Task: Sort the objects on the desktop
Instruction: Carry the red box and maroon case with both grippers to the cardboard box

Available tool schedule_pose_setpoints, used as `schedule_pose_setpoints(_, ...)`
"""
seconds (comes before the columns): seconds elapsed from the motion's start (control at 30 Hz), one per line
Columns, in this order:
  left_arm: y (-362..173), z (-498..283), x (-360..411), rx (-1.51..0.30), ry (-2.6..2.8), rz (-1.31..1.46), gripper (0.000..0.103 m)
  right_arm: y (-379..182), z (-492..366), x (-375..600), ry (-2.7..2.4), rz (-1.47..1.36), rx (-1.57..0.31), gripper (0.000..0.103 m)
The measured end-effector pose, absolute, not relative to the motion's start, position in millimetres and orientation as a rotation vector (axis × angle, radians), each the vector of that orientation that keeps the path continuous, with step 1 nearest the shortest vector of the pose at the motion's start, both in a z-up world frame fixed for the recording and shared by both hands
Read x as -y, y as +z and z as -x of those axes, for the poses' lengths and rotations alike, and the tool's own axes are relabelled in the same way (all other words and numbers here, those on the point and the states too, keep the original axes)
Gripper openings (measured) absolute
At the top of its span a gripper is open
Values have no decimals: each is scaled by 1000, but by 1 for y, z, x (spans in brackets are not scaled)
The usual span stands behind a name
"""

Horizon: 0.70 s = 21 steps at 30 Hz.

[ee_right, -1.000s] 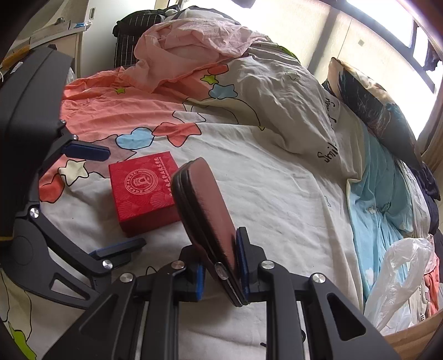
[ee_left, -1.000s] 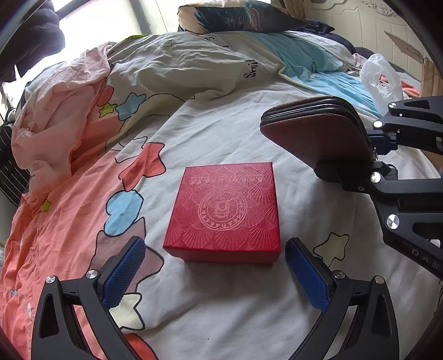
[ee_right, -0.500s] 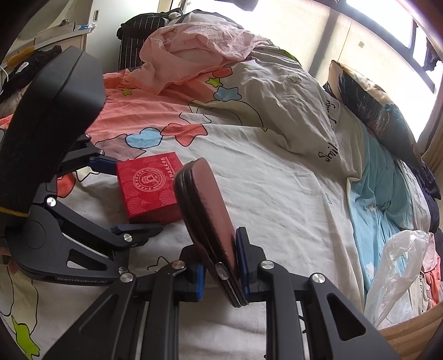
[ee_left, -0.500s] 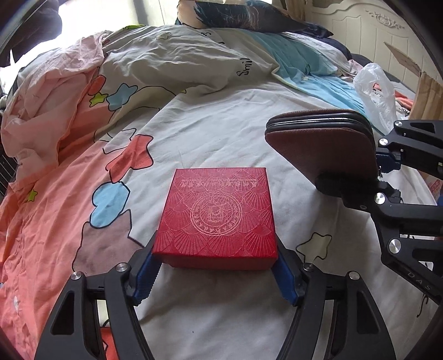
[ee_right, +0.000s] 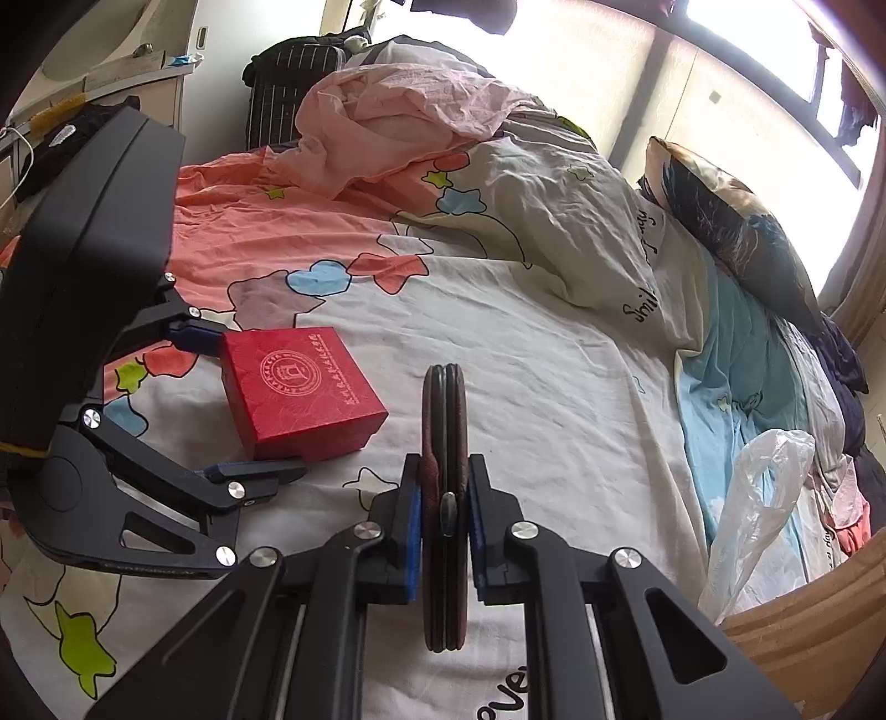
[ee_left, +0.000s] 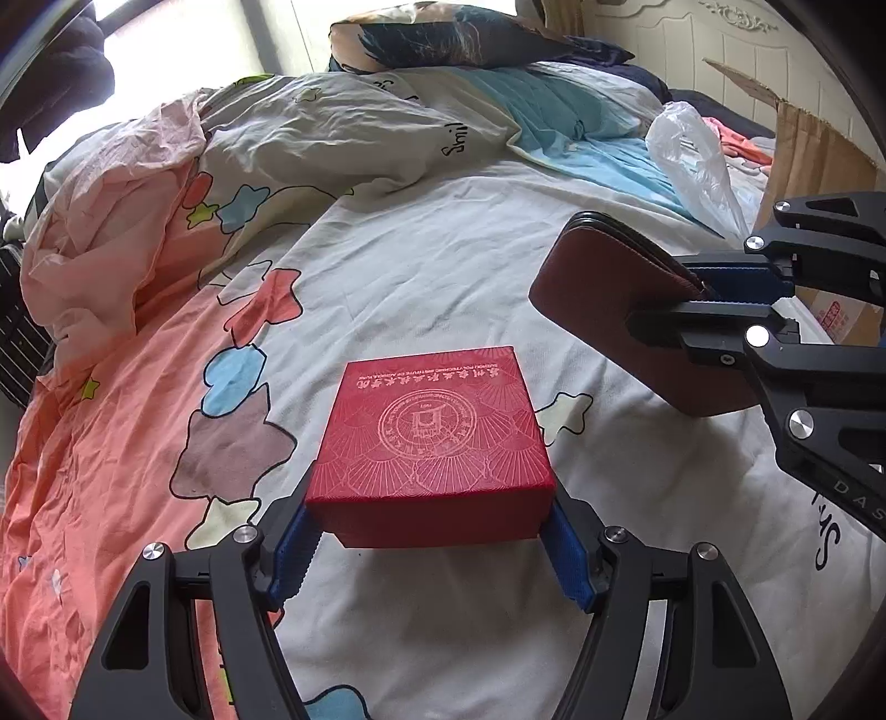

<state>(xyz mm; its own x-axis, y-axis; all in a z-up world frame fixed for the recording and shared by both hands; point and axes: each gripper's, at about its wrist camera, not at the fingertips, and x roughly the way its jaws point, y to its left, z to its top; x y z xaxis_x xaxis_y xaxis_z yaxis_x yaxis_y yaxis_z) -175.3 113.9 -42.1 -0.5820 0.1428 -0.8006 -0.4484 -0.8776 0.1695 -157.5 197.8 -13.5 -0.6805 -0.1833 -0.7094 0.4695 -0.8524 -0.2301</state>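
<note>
A square red gift box (ee_left: 434, 443) with a round embossed seal is held between the blue pads of my left gripper (ee_left: 426, 534), lifted a little off the bedsheet. It also shows in the right wrist view (ee_right: 299, 387), with the left gripper (ee_right: 221, 404) around it. My right gripper (ee_right: 443, 498) is shut on a flat brown leather wallet (ee_right: 444, 487), held edge-up above the bed. In the left wrist view the wallet (ee_left: 620, 310) hangs to the right of the box, clamped by the right gripper (ee_left: 720, 288).
The bed has a cartoon-print sheet (ee_left: 387, 266) and a crumpled pink quilt (ee_left: 111, 238) at the far left. A dark patterned pillow (ee_left: 443, 33) lies at the head. A white plastic bag (ee_left: 692, 160) and a cardboard box (ee_left: 819, 160) sit at the right edge.
My left gripper moved forward around the red box, closed on it and lifted it. My right gripper turned the wallet from tilted to edge-upright.
</note>
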Motion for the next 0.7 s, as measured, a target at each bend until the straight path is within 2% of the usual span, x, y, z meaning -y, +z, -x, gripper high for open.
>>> schedule_pose_setpoints(0.7,2,135,-131,-531,2488,1124,72,32,118,-213,-2550,-978,-523,13)
